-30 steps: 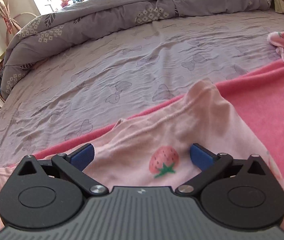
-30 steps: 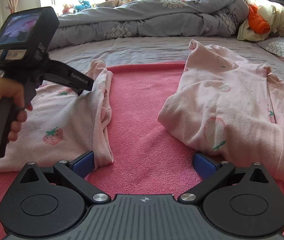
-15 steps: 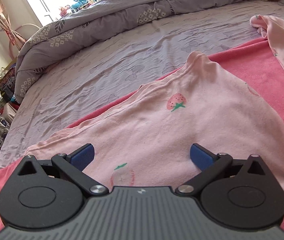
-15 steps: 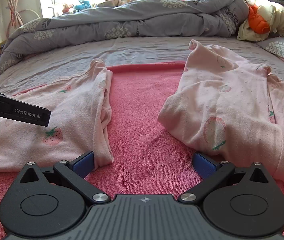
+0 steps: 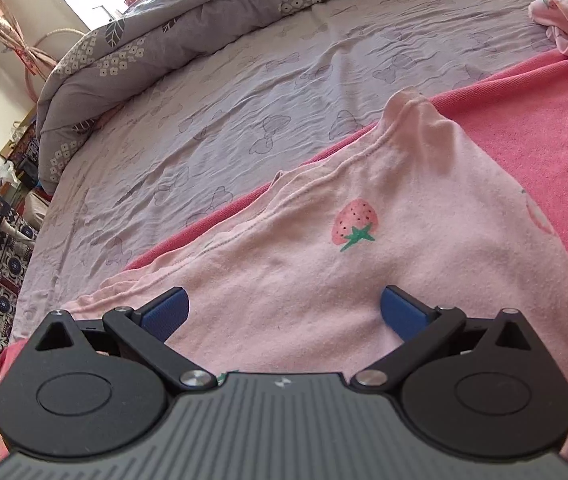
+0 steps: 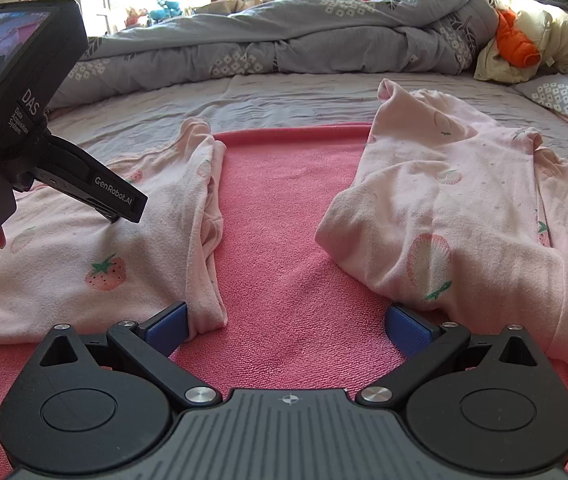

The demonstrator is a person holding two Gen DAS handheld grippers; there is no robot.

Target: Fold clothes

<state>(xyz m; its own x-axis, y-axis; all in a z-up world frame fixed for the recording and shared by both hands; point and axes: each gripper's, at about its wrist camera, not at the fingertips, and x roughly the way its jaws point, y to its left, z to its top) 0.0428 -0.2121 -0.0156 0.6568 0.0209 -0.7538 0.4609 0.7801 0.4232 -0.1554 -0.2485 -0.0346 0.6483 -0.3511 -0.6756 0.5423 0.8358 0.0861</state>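
Observation:
Two pale pink garments with strawberry prints lie on a pink towel (image 6: 284, 208) spread over the bed. The left garment (image 6: 95, 248) lies folded and flat; the right garment (image 6: 464, 208) lies rumpled. My left gripper (image 5: 284, 312) hovers open just above the left garment (image 5: 364, 264), with nothing between its blue pads. In the right wrist view the left gripper (image 6: 123, 206) points down at that garment, held by a hand. My right gripper (image 6: 288, 324) rests open low over the towel between the two garments, nothing in it.
A grey sheet (image 5: 243, 92) with a bow pattern covers the bed beyond the towel. A rolled grey duvet (image 6: 284, 44) lies along the far side. An orange and cream bundle (image 6: 524, 44) and a pillow (image 6: 564, 96) sit at the far right.
My left gripper swung back over the left garment and came down close to it, after pulling away half a second ago. The right gripper has stayed still.

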